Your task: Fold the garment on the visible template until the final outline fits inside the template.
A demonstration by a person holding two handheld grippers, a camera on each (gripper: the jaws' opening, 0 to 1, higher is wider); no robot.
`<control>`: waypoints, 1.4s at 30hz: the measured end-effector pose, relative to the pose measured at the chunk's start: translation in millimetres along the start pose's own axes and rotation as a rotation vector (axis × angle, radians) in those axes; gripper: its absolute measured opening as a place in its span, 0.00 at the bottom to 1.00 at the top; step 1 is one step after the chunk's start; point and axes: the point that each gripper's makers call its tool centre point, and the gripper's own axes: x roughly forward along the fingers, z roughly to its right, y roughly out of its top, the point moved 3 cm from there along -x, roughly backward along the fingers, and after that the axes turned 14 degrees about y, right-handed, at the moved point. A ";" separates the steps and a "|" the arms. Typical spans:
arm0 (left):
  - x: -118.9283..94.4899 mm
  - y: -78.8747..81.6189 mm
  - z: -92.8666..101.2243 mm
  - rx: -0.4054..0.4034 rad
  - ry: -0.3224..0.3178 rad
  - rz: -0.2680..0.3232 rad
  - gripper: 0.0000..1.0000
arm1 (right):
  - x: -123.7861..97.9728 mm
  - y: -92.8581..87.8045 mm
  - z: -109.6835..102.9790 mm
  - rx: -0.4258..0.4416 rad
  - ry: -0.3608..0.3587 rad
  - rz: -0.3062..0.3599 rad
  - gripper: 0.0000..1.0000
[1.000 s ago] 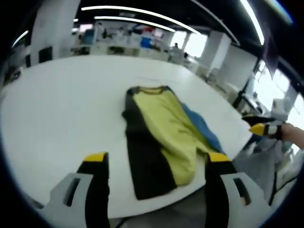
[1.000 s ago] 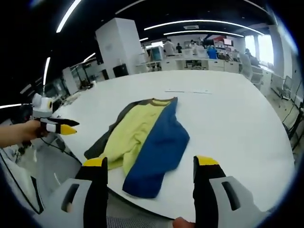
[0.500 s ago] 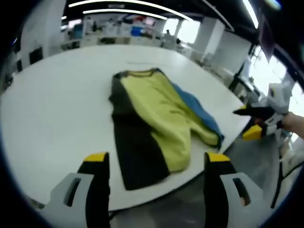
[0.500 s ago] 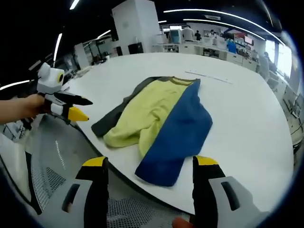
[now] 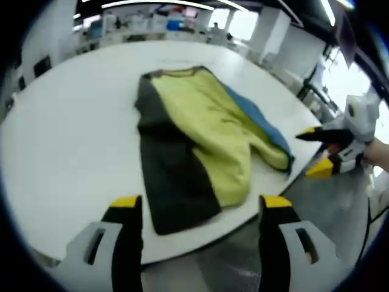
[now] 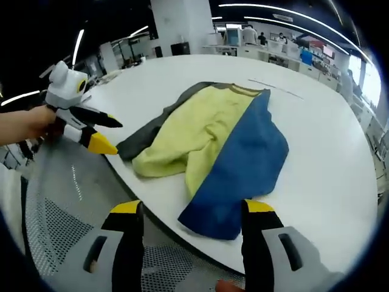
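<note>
Left gripper view, own claw: left gripper (image 5: pixel 200 210) rises from the bottom with its yellow-tipped jaws wide apart and nothing between them, hanging over the near table edge.
Left gripper view, garment: garment (image 5: pixel 194 131) lies flat-ish on the white table (image 5: pixel 67 134), near hem right by the near edge, collar at the far end. From here it reads dark strip on the left, yellow in the middle, blue peeking out along the right side.
Left gripper view, other claw: right gripper (image 5: pixel 325 152) comes in from the right, held in a hand (image 5: pixel 380 155), jaws apart, just off the table edge beside the blue side of the garment. Can't tell if it's touching the cloth.
Right gripper view, own claw: right gripper (image 6: pixel 191 207) also gaping, jaws spread, holding nothing, tips over the near hem of the garment (image 6: pixel 225 140).
Right gripper view, floor: perforated grey floor (image 6: pixel 67 225) shows below the table (image 6: pixel 328 170) rim.
Right gripper view, garment: blue panel on the right, rumpled yellow in the middle, dark strip on the far left side, collar at the far end.
Right gripper view, other claw: left gripper (image 6: pixel 106 131) on the left, held by a hand (image 6: pixel 33 125), jaws parted, tips near the dark corner of the garment.
Far background: office desks and people, too blurry to say more. A thin line (image 6: pixel 276 89) lies on the table past the collar.
</note>
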 end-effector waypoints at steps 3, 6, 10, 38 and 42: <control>-0.8 0.7 1.6 -0.004 -0.011 0.001 0.73 | 7.5 -3.4 3.7 0.033 0.003 -0.010 0.59; -1.2 1.0 1.2 -0.010 -0.015 0.002 0.73 | 15.3 -10.3 6.6 0.047 -0.005 -0.050 0.54; -3.6 4.5 -2.1 -0.043 -0.014 0.014 0.73 | 20.8 -17.3 13.2 0.068 -0.023 -0.086 0.41; -3.9 7.2 -3.1 -0.081 -0.020 0.017 0.74 | -5.3 -15.1 17.7 0.181 -0.026 -0.047 0.04; -4.7 7.8 -3.0 -0.084 -0.023 0.019 0.74 | -9.7 -12.3 18.0 0.205 -0.030 -0.035 0.04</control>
